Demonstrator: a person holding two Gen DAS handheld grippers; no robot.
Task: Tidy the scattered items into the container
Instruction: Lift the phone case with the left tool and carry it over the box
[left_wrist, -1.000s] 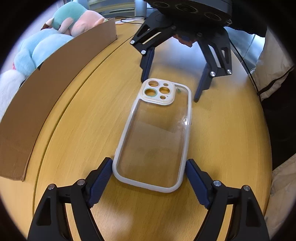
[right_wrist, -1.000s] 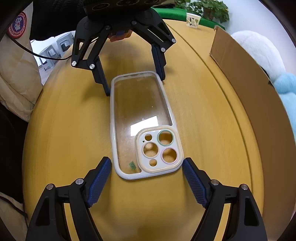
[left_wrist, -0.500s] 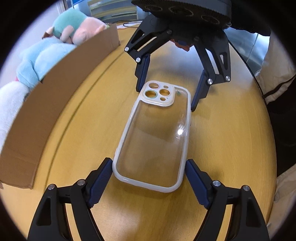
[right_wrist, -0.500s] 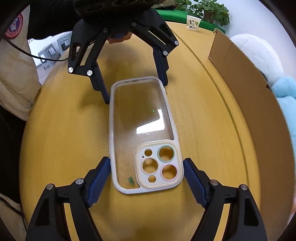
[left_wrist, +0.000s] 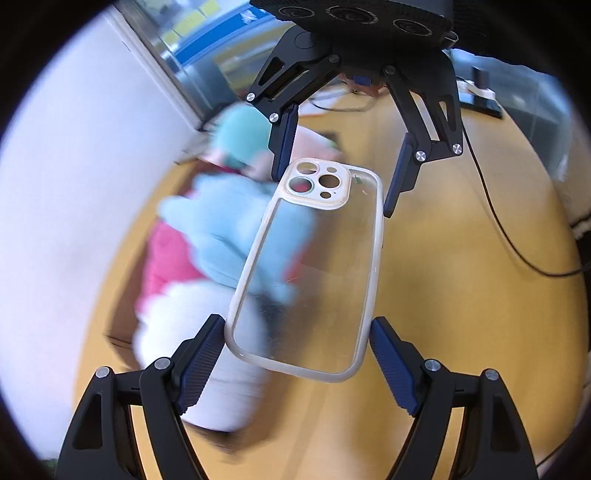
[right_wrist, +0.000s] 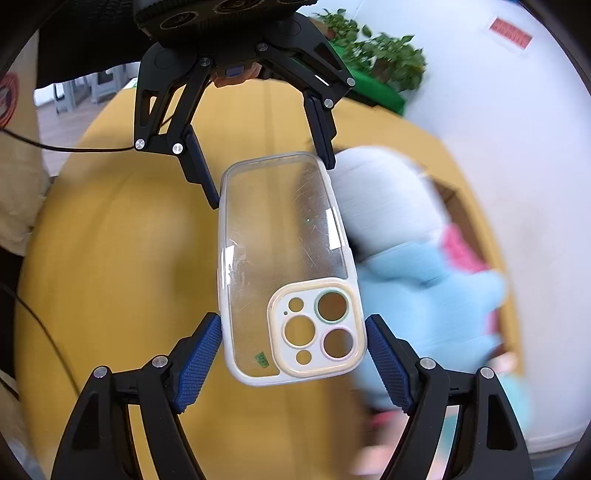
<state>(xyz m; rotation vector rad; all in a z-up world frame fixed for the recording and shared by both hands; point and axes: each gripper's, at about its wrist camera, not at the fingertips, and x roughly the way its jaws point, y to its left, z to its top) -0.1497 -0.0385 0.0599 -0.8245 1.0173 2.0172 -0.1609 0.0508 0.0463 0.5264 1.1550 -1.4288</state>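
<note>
Case (left_wrist: 310, 273) first: it is a see-through phone case, up in the air between my two grippers. My left gripper (left_wrist: 297, 339) pinches the plain end and my right gripper (right_wrist: 293, 345) pinches the end with the camera holes. I hold both ends so the bendy thing stays flat. Below it sits the cardboard box (right_wrist: 452, 201) with soft toys (left_wrist: 236, 225) inside. I think the case goes in there next.

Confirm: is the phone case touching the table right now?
Apart. In the left wrist view the phone case hangs above the plush toys and table, carried between the left claw and right claw.
</note>
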